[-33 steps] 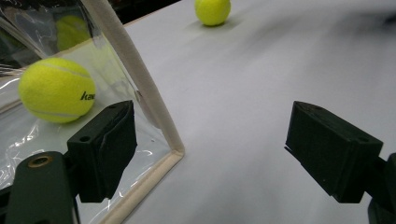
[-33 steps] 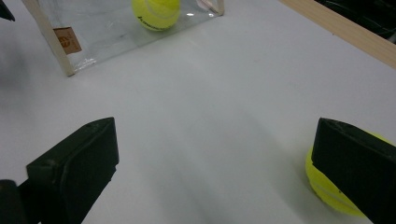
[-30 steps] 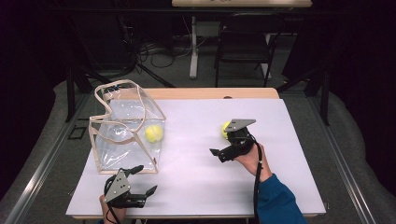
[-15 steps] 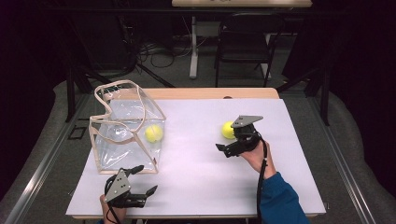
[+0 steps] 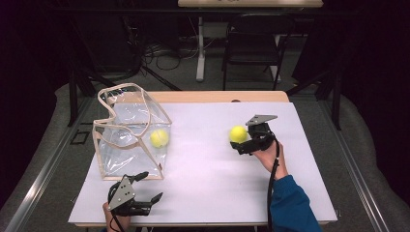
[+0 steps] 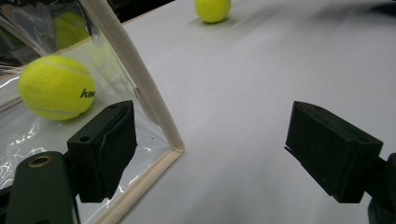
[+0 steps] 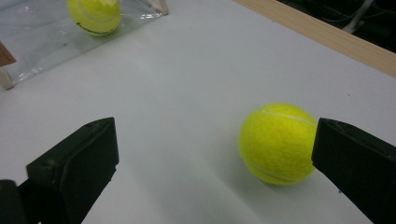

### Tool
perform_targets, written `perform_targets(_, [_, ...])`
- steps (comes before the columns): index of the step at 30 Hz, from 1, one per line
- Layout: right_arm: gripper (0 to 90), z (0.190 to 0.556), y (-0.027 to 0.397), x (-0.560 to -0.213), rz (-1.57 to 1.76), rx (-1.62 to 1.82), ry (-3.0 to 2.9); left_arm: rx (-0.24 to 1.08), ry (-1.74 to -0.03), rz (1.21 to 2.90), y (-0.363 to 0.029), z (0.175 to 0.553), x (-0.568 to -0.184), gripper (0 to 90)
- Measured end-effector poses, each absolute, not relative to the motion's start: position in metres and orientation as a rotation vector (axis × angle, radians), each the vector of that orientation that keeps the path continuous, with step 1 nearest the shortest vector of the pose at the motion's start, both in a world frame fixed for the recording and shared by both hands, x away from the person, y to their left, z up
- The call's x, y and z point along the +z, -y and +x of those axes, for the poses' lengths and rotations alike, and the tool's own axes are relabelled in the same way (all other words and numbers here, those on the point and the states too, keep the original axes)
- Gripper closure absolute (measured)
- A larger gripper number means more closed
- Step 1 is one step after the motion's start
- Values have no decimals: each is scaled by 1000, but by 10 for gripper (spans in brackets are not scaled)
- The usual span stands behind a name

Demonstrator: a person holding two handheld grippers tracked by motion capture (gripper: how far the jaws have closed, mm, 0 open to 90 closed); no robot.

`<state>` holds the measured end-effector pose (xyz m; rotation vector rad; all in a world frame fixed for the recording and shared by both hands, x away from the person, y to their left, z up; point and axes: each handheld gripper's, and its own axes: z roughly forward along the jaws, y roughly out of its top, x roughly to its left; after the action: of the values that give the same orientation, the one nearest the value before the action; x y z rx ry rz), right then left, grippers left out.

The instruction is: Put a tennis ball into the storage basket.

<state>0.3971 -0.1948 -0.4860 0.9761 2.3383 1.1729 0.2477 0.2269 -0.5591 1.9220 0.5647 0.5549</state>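
A clear plastic bag (image 5: 126, 126) with beige trim stands open at the table's left, and a yellow tennis ball (image 5: 159, 138) lies inside it at its right side. That bagged ball (image 6: 56, 87) shows through the plastic beside my left gripper (image 6: 210, 121). A second tennis ball (image 5: 238, 134) rests on the white sheet right of centre. My right gripper (image 5: 241, 145) is open just right of this ball, jaws pointing left. Along those jaws, the ball (image 7: 278, 142) sits close to the right jaw, apart from both. My left gripper (image 5: 151, 186) is open near the front edge, below the bag's corner.
The white sheet (image 5: 203, 179) covers most of the wooden table, whose bare back edge (image 5: 227, 96) shows behind it. A chair (image 5: 251, 43) and a desk leg with cables stand beyond the table. The bag's beige corner seam (image 6: 154, 121) lies just ahead of my left jaw.
My right gripper has drawn back to the right, so the ball it partly covered now lies in plain sight on the sheet. The left gripper and the bag have not moved.
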Motion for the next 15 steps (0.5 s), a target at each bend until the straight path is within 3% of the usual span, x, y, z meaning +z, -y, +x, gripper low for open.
perform_targets(1, [0, 412, 204, -496, 1045, 1138, -2323, 554, -564, 1922, -227, 248, -559, 159])
perform_targets(15, [0, 431, 207, -505, 1108, 1069, -2355, 554, -564, 1918, -226, 248, -559, 159])
